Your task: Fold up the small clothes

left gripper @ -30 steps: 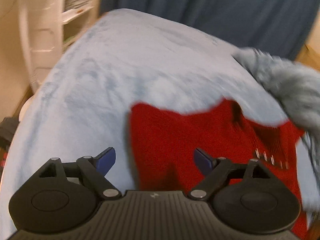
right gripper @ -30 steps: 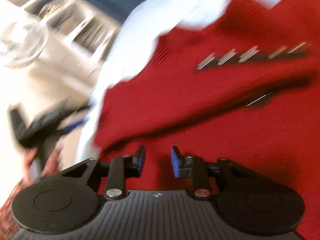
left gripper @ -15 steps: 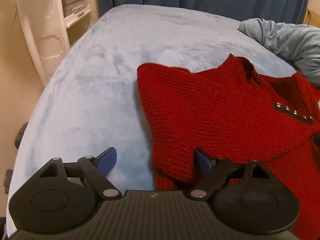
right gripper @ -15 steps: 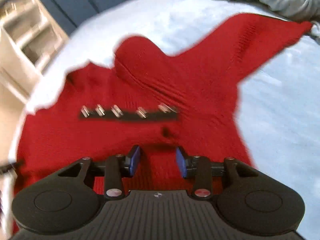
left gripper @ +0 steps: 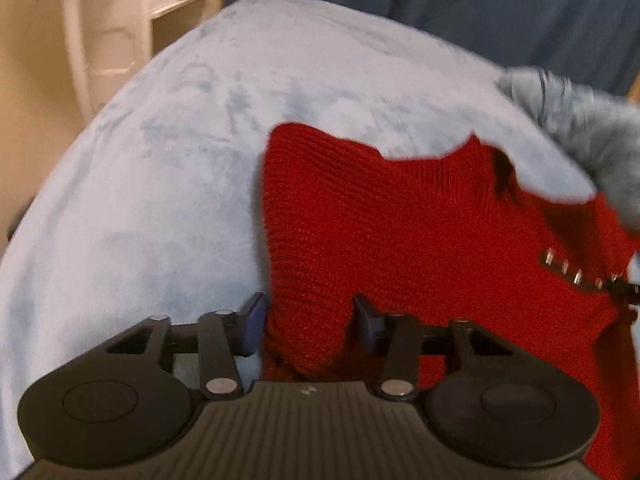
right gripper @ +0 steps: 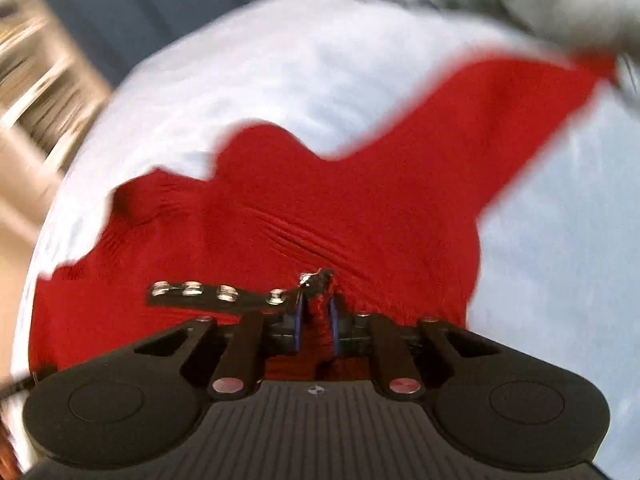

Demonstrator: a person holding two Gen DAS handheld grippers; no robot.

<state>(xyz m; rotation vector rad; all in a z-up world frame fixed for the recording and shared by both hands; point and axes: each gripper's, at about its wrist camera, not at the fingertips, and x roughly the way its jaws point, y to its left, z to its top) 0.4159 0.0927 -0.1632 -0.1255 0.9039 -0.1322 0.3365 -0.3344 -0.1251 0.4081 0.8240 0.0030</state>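
A red knit sweater (left gripper: pixel 400 220) lies spread on a pale blue fleece-covered surface (left gripper: pixel 160 180). It has a dark strip with metal studs (right gripper: pixel 216 294), also seen in the left wrist view (left gripper: pixel 576 272). My left gripper (left gripper: pixel 306 320) is partly closed around a bunched left edge of the sweater, with the knit between the blue pads. My right gripper (right gripper: pixel 316 320) is shut on a pinch of the red sweater (right gripper: pixel 360 200) just beside the studded strip. One sleeve (right gripper: pixel 520 96) stretches away to the upper right.
A grey-blue bundle of cloth (left gripper: pixel 580 120) lies at the far right, touching the sleeve end (right gripper: pixel 520 0). A dark blue curtain (left gripper: pixel 440 20) hangs behind. A white shelf unit (left gripper: pixel 120 20) stands at the left beyond the surface edge.
My right gripper has closed onto the sweater by the studded strip. My left gripper has narrowed around the sweater's left edge. Both views are blurred by movement.
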